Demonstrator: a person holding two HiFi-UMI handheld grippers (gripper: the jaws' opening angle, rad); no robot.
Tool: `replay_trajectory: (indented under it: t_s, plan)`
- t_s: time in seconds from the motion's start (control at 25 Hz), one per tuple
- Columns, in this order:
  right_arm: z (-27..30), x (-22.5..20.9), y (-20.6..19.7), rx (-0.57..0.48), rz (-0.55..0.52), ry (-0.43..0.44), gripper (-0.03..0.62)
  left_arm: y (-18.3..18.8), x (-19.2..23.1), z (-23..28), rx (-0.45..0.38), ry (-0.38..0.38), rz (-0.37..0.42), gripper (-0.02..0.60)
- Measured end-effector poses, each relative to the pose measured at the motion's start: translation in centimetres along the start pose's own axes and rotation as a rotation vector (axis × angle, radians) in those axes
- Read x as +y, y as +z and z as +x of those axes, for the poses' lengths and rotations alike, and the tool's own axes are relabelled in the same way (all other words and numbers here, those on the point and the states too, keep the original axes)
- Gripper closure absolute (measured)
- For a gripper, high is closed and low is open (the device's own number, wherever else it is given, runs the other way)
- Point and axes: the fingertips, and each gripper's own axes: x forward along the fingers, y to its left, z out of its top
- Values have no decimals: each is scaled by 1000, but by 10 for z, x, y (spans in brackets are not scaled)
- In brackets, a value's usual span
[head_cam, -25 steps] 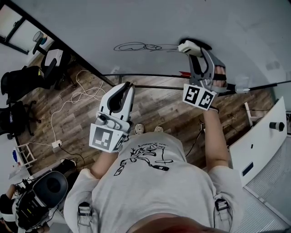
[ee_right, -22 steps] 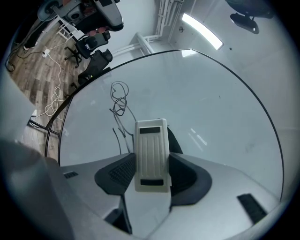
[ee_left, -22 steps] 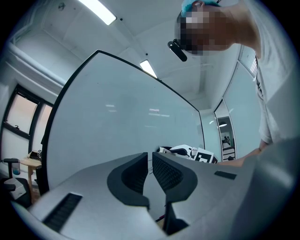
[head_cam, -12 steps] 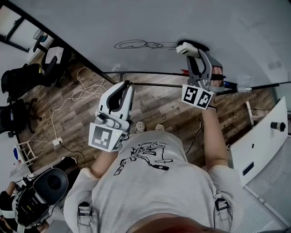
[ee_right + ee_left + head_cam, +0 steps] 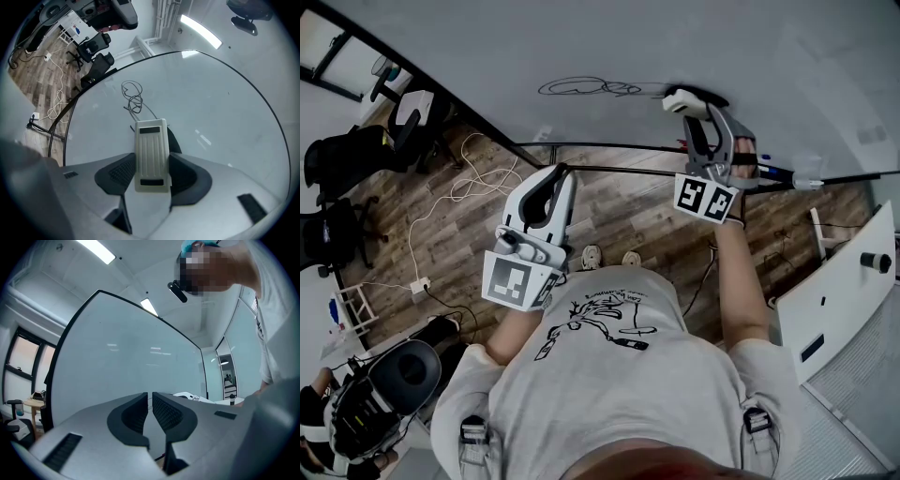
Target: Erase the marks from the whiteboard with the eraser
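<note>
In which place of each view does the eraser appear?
Head view: eraser top centre-right, at the whiteboard.
Right gripper view: centre, clamped in the right gripper's tongs.
Left gripper view: cannot be made out.
Shared landmark: black scribble, next to the eraser in head and right gripper views.

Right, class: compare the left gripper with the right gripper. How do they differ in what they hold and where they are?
The right gripper is shut on the eraser; the left gripper has its fingers closed on nothing. The right gripper is up at the whiteboard, beside the marks; the left gripper hangs lower, away from the board. Both share the same grey two-finger build.
</note>
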Motion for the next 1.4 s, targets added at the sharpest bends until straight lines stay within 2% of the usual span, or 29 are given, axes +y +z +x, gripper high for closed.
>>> replay_trajectory:
  t_s: [0.48, 0.76, 0.96, 1.16, 1.4]
  plan:
    - [3, 31, -7, -6, -2, 51, 364, -2, 6, -5, 10, 24, 9, 537]
    - [9, 65, -12, 5, -33, 119, 362, -1, 9, -10, 12, 28, 5, 537]
    - [8, 69, -12, 10, -40, 139, 362, 2, 10, -15, 5, 35, 6, 537]
    - [-4, 57, 0, 23, -14, 176, 362, 4, 10, -16, -11, 33, -1, 537]
    - [-16, 1, 34, -20, 51, 112, 364, 5, 10, -16, -25, 32, -7, 537]
